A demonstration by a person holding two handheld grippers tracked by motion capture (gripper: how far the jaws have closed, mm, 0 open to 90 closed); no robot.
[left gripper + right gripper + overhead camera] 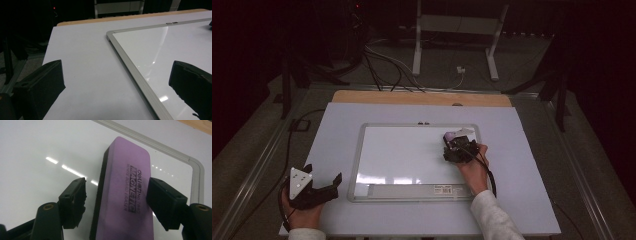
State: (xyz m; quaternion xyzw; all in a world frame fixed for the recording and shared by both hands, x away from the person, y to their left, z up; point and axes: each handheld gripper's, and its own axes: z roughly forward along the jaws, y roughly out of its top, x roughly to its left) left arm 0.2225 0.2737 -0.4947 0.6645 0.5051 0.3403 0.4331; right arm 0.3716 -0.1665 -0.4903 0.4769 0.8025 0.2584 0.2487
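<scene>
The worktop [337, 150] is big and pale, with a strip of wood along its far edge. A whiteboard [402, 155] with a grey frame lies flat in the middle of it. The board is wide from side to side, and its white face shines where the light hits it. A long grey tray with a small label runs along its near edge.

The person's right hand [473, 172] reaches in from the bottom, with a pale sleeve behind it. It holds the right gripper [458, 145] over the far right part of the board, close to the far right corner of the frame. The person's left hand [302, 212] rests near the near left corner of the worktop. It holds the left gripper [324, 182], which points toward the board but is off to the left of it. Its fingers [47, 82] are spread wide with nothing between them, and the board's left frame runs up between them in the left gripper view.

The purple eraser [125, 195] lies flat on the white face of the board. It is a long block with rounded ends and a dark layer under the purple top. Its long way runs away from the right gripper, toward the far edge of the frame. The printed words run along its length. The right gripper's fingers [75, 197] sit one on each long side of the eraser. The left one stands a little apart from it. The right one is right at the edge, and I cannot tell if it touches. They are not squeezing it.
</scene>
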